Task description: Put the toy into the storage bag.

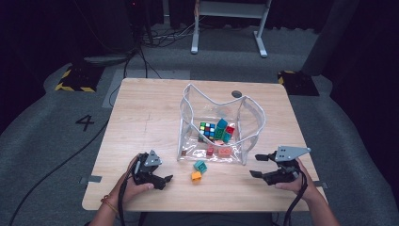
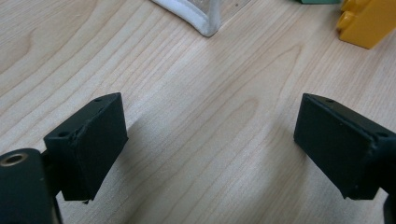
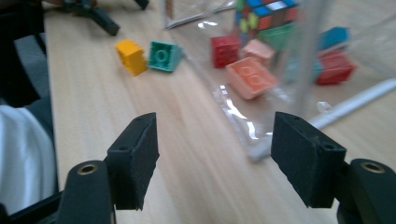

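Observation:
A clear plastic bag (image 1: 188,123) with white trim stands open in the middle of the wooden table (image 1: 141,113). Inside lie a Rubik's cube (image 1: 207,129) and several coloured bricks. A teal brick (image 1: 200,165) and a yellow brick (image 1: 196,176) lie on the table just in front of the bag. My left gripper (image 1: 165,181) rests low at the near left, open, with bare wood between its jaws (image 2: 210,140). My right gripper (image 1: 255,165) hovers at the near right, open, pointing left at the bag's corner (image 3: 215,154). Nothing is held.
In the right gripper view a salmon brick (image 3: 251,77) and a red brick (image 3: 226,49) lie behind the bag's clear wall, close to its near edge. The table's front edge runs just behind both hands. A white frame (image 1: 226,23) stands on the floor beyond.

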### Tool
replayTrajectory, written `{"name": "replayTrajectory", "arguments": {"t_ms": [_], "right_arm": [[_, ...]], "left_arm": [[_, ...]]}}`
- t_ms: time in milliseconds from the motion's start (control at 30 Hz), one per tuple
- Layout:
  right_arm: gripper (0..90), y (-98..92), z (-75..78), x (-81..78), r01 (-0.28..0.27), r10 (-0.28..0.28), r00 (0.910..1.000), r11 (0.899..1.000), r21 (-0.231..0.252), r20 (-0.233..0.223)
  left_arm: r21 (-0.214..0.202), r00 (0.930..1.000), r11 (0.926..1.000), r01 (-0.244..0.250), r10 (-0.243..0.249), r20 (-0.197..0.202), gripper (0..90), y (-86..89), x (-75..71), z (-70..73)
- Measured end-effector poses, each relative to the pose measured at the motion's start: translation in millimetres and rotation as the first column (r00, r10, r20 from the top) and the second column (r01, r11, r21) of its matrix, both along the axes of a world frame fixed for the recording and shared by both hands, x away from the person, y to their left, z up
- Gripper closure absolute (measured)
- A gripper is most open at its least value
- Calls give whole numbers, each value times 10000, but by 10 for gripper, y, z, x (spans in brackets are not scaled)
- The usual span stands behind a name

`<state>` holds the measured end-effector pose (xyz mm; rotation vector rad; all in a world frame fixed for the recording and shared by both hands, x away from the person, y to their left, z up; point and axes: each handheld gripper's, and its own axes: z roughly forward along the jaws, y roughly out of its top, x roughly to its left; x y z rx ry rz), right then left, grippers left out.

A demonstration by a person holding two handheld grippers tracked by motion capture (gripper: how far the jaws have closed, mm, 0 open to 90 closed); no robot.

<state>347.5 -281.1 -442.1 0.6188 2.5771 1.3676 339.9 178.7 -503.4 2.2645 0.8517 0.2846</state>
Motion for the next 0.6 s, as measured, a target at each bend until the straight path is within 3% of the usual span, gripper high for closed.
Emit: {"name": "replayTrajectory", "arguments": {"t_ms": [33, 67, 233, 433, 500, 567, 600], "right_arm": [[324, 0, 0, 0, 0, 0, 10000, 10000, 0, 0], [326, 92, -82, -44, -309, 310, 9991, 9995, 34, -278], [336, 338, -260, -108, -885, 878, 9956, 9958, -211, -322], [346, 636, -371, -131, -1488, 1485, 9888, 9884, -312, -124], [351, 827, -416, -126, -1816, 1816, 9834, 9826, -391, -51], [354, 871, -428, -119, -1890, 1889, 9820, 9813, -375, -56], [357, 938, -444, -124, -1869, 1856, 9822, 9813, -470, -295]], "left_arm": [[0, 10000, 10000, 0, 0, 0, 96, 0, 0, 0], [0, 10000, 10000, 1, -1, -1, 97, 0, 0, 0], [0, 10000, 10000, 3, -3, -2, 96, 0, 0, 0], [-2, 10000, 10000, 2, -2, -3, 96, 0, 0, 0], [-2, 10000, 10000, 7, -7, -5, 97, 0, 1, 0], [0, 10000, 10000, 11, -11, -1, 97, 0, 1, 0], [2, 10000, 10000, 11, -11, 0, 97, 0, 1, 0]]}}
